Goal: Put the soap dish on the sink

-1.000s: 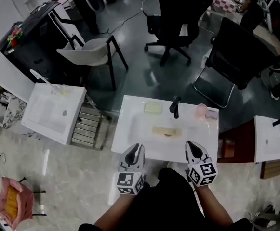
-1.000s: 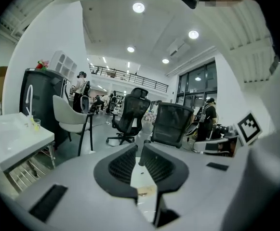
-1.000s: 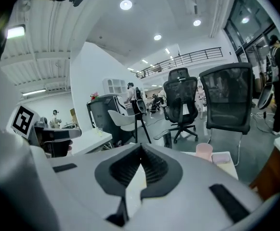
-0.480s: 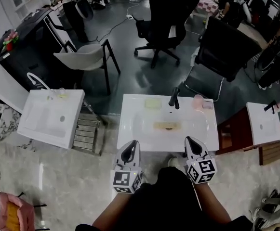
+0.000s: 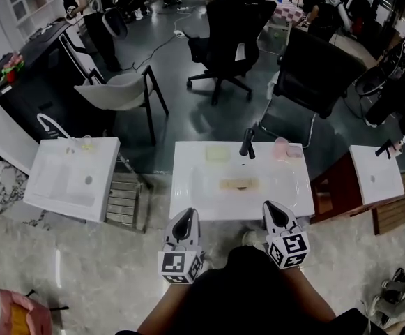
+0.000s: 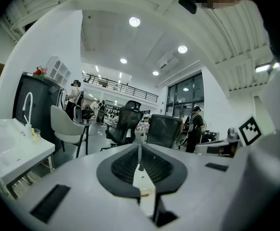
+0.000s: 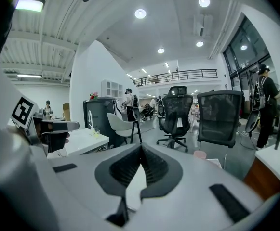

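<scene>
both tongs hang empty near the sink's six o'clock edge: the left gripper (image 5: 185,216) has its jaws pressed together, and so does the right gripper (image 5: 274,212). what looks like the soap dish (image 5: 217,153), pale yellow-green, sits on the white sink's (image 5: 181,173) back ledge, at nine o'clock from the black faucet (image 5: 247,142). a tan slab (image 5: 240,184) lies in the basin.

The head camera looks steeply down from well above onto the white sink (image 5: 188,202), with the left gripper (image 5: 186,215) and right gripper (image 5: 270,206) at its near edge. Each gripper camera sits close behind its own jaws, facing nearly level across the room; all three views share the black office chairs (image 5: 233,12).
</scene>
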{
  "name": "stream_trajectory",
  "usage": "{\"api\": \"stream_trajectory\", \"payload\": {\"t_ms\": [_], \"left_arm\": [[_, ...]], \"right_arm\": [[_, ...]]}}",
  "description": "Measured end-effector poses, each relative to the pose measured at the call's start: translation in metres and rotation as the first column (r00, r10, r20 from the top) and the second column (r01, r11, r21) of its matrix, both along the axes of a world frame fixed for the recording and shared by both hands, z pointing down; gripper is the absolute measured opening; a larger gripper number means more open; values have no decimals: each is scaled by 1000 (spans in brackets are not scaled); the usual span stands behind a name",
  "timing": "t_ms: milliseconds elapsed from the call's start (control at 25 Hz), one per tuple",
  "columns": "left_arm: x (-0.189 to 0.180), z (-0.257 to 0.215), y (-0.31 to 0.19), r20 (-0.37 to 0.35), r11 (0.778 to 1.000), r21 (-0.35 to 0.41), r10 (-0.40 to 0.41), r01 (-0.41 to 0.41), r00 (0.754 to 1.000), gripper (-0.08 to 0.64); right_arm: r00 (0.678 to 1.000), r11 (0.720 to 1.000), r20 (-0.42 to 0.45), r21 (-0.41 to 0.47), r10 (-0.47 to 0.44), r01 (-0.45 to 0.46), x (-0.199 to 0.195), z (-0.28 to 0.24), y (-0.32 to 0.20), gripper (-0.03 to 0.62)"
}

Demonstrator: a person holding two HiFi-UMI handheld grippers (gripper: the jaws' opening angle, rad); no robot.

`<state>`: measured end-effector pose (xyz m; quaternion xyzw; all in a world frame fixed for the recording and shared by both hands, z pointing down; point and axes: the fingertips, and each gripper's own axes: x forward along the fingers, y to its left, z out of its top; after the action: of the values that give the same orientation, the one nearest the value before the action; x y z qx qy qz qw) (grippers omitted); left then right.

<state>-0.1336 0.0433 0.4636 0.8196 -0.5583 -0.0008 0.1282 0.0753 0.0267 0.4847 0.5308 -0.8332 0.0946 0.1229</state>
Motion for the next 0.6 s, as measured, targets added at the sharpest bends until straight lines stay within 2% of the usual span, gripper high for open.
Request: {"api": "stream_trajectory", "payload": {"t_ms": [600], "left_arm": [[-21,7,9,-13,1000,10,-10,11,1000,25]], "right_arm": [[1000,1000,-28,11,12,-12,-5,2,-1,-3]]}}
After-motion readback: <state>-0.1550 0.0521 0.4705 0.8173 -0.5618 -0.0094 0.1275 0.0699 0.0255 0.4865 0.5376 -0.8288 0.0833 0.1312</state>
